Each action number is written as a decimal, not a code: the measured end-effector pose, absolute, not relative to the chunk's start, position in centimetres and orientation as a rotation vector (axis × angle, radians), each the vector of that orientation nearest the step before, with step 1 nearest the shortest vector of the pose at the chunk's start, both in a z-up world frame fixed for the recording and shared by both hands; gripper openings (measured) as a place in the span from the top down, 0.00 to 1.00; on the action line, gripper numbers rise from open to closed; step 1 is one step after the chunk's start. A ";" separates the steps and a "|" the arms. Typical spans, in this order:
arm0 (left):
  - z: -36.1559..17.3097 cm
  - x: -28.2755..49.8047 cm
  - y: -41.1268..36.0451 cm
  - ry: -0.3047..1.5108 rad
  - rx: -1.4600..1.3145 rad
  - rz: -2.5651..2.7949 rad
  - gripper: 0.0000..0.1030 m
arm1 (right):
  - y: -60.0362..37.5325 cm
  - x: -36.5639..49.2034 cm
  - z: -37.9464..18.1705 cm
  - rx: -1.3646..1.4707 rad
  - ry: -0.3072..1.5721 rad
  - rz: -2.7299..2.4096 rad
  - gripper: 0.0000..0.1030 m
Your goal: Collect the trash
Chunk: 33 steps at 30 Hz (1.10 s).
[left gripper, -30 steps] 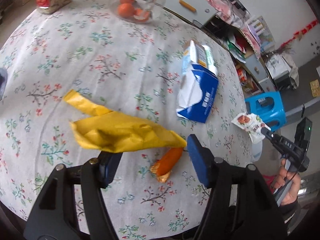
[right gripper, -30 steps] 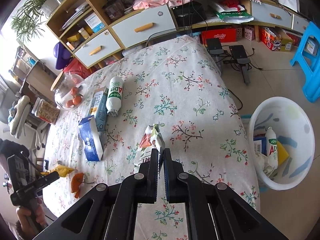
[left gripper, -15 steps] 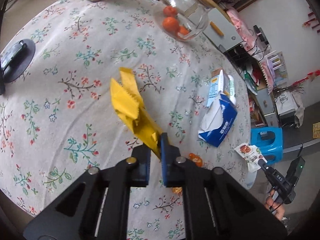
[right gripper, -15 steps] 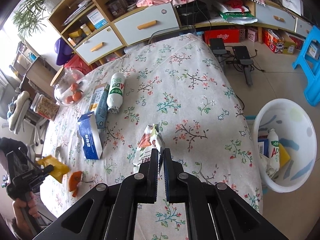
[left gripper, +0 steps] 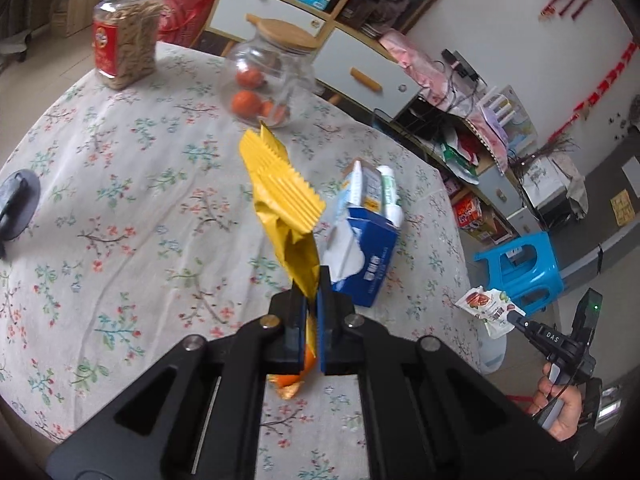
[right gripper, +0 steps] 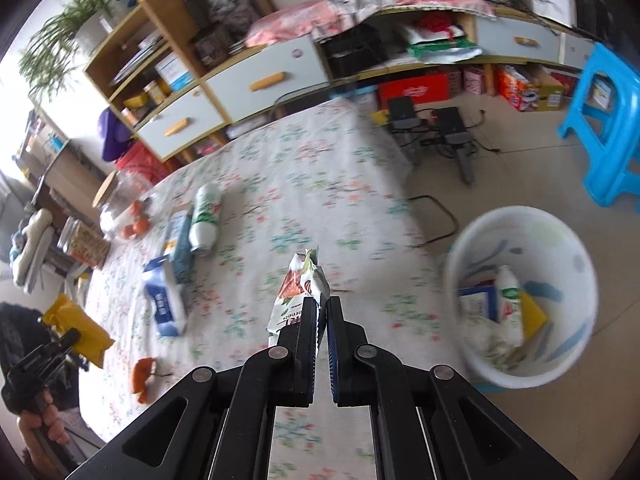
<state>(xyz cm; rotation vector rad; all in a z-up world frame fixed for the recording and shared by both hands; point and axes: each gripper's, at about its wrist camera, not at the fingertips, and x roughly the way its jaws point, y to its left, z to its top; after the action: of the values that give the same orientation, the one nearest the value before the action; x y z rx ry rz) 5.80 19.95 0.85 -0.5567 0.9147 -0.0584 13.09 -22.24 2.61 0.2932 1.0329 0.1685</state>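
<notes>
My left gripper is shut on a crumpled yellow wrapper and holds it up above the floral table. An orange wrapper lies on the table under the jaws. My right gripper is shut on a white snack packet, held above the table edge; it also shows in the left wrist view. A white trash bucket with several discarded items stands on the floor to the right. A blue tissue pack, a carton and a white bottle lie on the table.
A glass jar of oranges and a snack jar stand at the table's far side. A dark round object sits at the left edge. A blue stool and cabinets stand beyond the table.
My left gripper closed on the yellow wrapper and lifted it off the table. My right gripper, still holding the snack packet, has swung a little toward the bucket.
</notes>
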 end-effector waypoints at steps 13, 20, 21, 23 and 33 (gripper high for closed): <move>0.4 9.7 8.4 0.952 -0.430 -0.255 0.96 | -33.2 10.5 3.2 0.417 0.996 0.005 0.94; -0.3 11.3 2.1 0.994 -0.342 -0.369 0.96 | -36.9 9.7 1.3 0.442 1.038 -0.062 0.94; -0.3 11.4 1.3 0.996 -0.327 -0.381 0.96 | -37.3 9.7 1.2 0.444 1.043 -0.066 0.94; -0.5 11.6 -0.3 1.001 -0.299 -0.407 0.96 | -37.8 9.5 0.8 0.440 1.051 -0.075 0.94; -1.3 12.7 -7.8 1.059 -0.206 -0.553 0.96 | -40.4 10.0 -1.1 0.495 1.119 -0.086 0.82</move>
<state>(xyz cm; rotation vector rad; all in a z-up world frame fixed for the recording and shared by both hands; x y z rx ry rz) 12.75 -7.85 -1.29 -0.2060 1.0590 -0.5525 9.97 -40.41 -1.06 0.4954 1.1192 -0.0861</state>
